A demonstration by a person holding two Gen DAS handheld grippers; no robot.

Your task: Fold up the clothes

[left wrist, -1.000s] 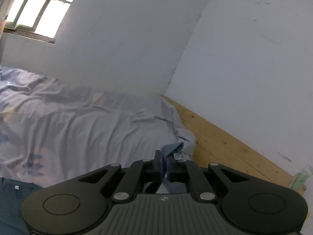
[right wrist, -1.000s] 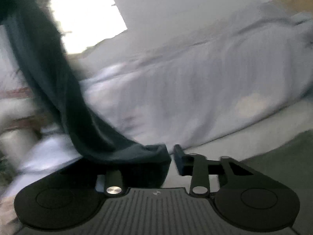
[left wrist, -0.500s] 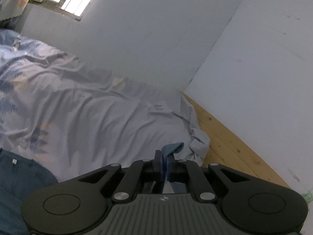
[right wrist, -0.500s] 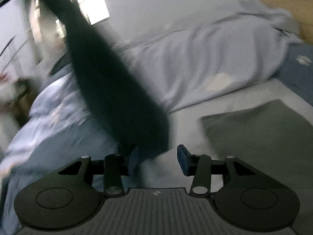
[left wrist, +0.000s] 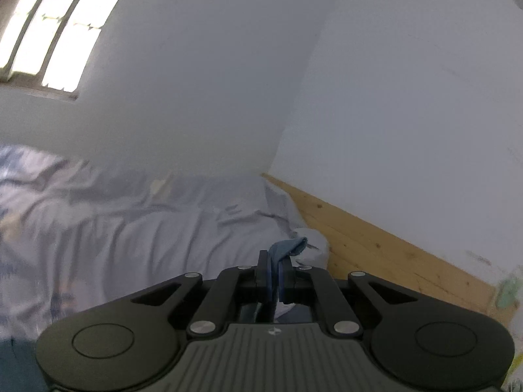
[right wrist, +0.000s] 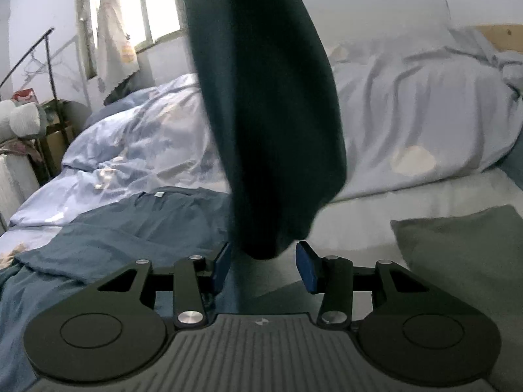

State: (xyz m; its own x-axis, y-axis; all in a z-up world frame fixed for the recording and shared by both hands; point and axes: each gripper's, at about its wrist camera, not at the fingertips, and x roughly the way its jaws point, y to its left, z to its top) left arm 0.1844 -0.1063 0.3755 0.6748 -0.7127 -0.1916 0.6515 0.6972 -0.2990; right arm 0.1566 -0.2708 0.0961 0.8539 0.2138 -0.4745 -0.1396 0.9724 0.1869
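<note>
- Left wrist view: the left gripper is clamped tight on a corner of blue cloth, above the rumpled pale lilac bedsheet.
- Right wrist view: the right gripper, jaws just opened, stands parted and grips nothing; the dark teal hanging garment dangles between its blue pads over the bed.

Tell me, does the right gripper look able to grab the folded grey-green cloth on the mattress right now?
Probably yes. The right gripper is open, and the grey-green cloth lies uncovered just to its right; only the hanging dark garment dangles near the jaws.
</note>
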